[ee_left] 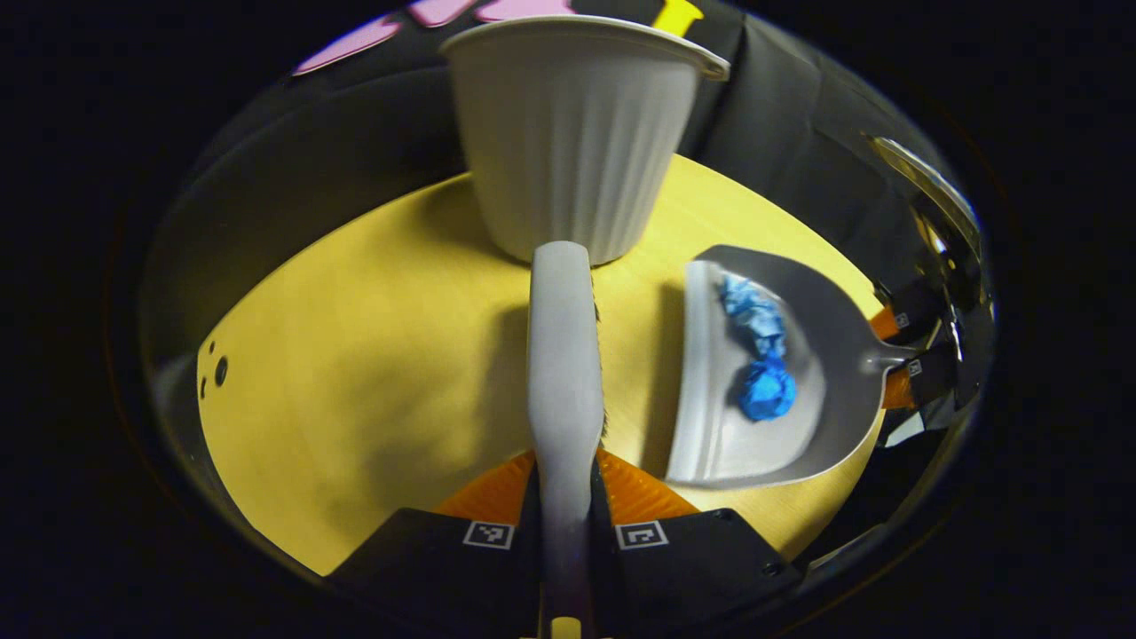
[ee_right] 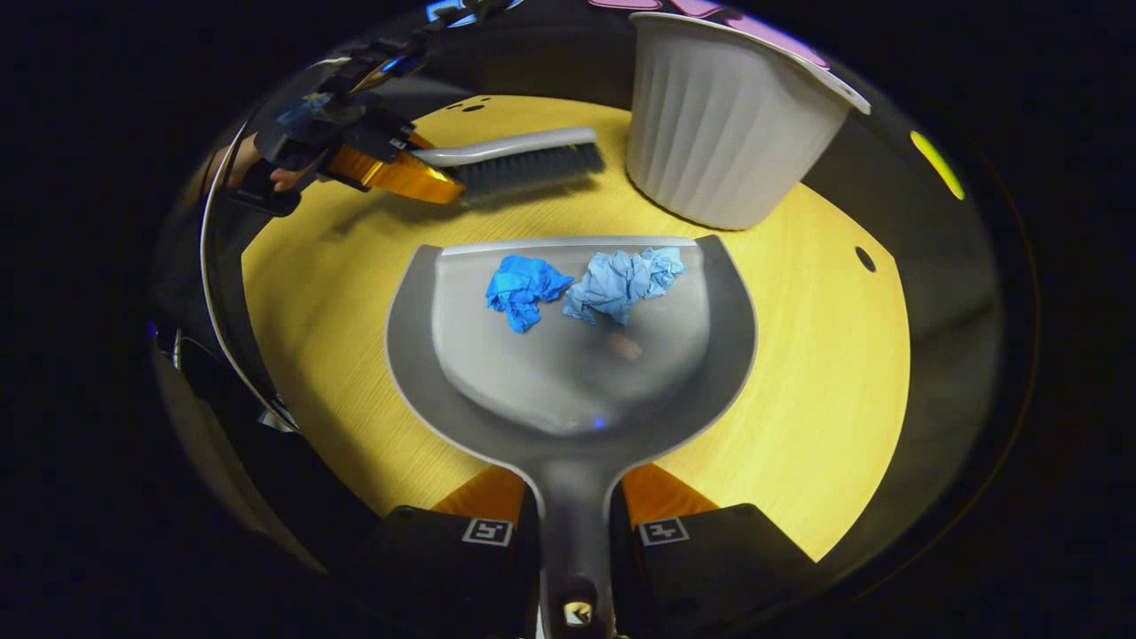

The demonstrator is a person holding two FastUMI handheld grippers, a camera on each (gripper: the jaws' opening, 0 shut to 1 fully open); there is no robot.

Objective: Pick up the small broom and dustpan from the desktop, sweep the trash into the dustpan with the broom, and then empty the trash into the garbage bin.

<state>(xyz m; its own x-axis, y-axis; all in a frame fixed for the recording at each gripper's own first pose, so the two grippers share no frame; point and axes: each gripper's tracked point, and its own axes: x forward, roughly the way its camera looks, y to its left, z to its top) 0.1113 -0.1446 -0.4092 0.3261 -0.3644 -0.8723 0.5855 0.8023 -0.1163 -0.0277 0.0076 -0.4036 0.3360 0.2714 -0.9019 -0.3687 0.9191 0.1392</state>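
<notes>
I am holding the broom [ee_left: 564, 355] with my left gripper [ee_left: 564, 510], jaws pinching its handle, and the dustpan [ee_right: 568, 355] with my right gripper [ee_right: 572, 524], jaws pinching its stem. Both paper scraps [ee_right: 586, 286] are lying near the pan's open lip, beside the bin [ee_right: 723, 124]. Tilting forward while lifting risks spilling them onto the table [ee_right: 816, 355].

No readable words, brands or numbers stand on anything here. The only signs are small square black-and-white coded markers, one on each finger of the left gripper [ee_left: 565, 532] and of the right gripper [ee_right: 574, 531]; they carry no legible text.
</notes>
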